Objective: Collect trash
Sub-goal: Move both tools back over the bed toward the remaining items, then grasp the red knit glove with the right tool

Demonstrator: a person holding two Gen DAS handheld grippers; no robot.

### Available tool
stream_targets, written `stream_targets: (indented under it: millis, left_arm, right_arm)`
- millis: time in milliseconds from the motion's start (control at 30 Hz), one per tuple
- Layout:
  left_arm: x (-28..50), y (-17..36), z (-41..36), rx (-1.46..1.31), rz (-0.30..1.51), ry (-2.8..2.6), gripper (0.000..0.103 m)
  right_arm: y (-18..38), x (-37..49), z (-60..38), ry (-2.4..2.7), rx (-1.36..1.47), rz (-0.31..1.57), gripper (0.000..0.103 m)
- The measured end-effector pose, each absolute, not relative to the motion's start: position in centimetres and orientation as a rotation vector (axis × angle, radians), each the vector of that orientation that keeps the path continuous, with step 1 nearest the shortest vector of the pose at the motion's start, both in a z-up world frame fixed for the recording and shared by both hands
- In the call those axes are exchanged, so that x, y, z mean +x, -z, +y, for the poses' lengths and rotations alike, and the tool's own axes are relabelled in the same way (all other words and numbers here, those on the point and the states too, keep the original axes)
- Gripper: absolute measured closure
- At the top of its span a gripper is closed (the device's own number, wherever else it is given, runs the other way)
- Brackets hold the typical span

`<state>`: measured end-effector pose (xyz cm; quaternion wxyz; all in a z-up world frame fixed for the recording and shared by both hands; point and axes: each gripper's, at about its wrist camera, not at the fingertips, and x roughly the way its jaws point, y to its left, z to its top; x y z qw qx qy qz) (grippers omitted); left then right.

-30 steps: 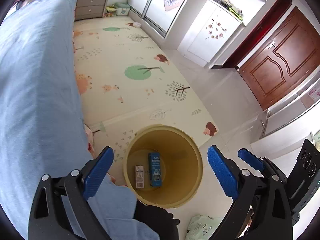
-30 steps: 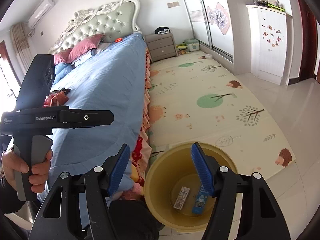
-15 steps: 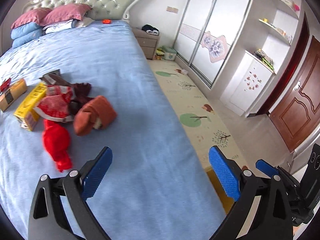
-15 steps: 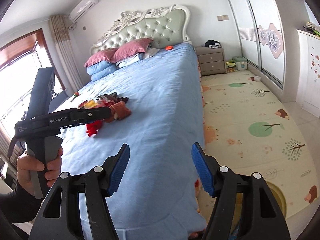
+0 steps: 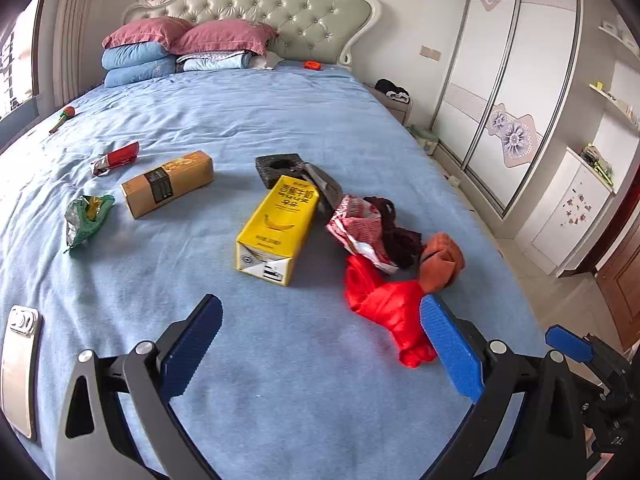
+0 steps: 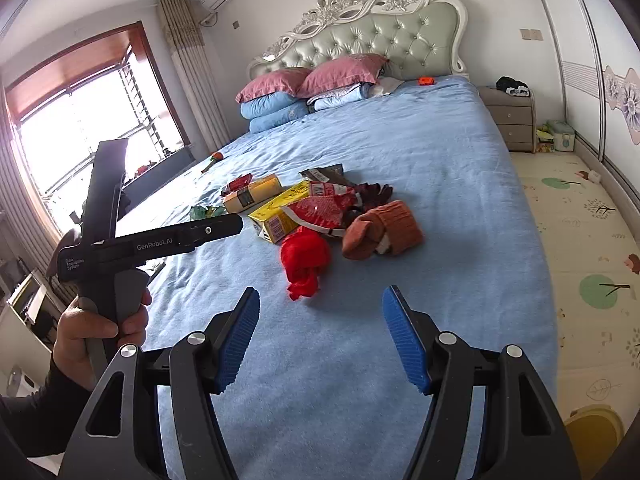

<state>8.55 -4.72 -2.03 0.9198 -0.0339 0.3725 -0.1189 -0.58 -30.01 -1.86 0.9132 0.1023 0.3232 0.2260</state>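
Observation:
Trash lies on the blue bed [image 5: 280, 120]: a yellow banana carton [image 5: 276, 228], a brown box [image 5: 168, 184], a green wrapper [image 5: 86, 216], a red tube wrapper [image 5: 118, 158] and a red-white snack bag [image 5: 360, 224]. Beside them sit a red cloth [image 5: 384, 304] and an orange sock [image 5: 442, 260]. My left gripper [image 5: 318, 308] hovers just short of the carton, its jaws opening, nothing between them. My right gripper [image 6: 321, 296] stands open and empty before the red cloth [image 6: 306, 260]. The yellow bin [image 6: 592, 428] shows at the bed's foot.
A phone [image 5: 20, 360] lies on the bed at the left. Pillows [image 5: 188, 36] are stacked at the headboard. A hand [image 6: 92, 332] holds the left gripper's handle [image 6: 160, 240]. A patterned floor mat [image 6: 580, 240], a nightstand [image 6: 512, 120] and wardrobes run along the right.
Both grippers have swung up and away from the yellow bin with two cartons in it, and over the bed. The trash pile now lies ahead. The left jaws look slightly wider.

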Motion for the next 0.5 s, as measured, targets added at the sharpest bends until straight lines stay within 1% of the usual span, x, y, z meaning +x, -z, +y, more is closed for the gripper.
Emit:
stream_targets:
  millis: [133, 400, 500]
  left_arm:
    - [10.1, 3.0, -2.6, -0.069, 0.777, 0.232, 0.004]
    - [12.8, 5.1, -1.0, -0.047, 0.815, 0.249, 0.004]
    - [13.4, 5.6, -0.8, -0.045, 0.822, 0.260, 0.004]
  right_arm:
    - [2.4, 1.2, -27.1, -0.446, 0.161, 0.688, 0.040]
    - [4.2, 4.8, -23.8, -0.368, 0.084, 0.742, 0.040]
    - [5.0, 6.3, -23.4, -0.376, 0.108, 0.781, 0.040]
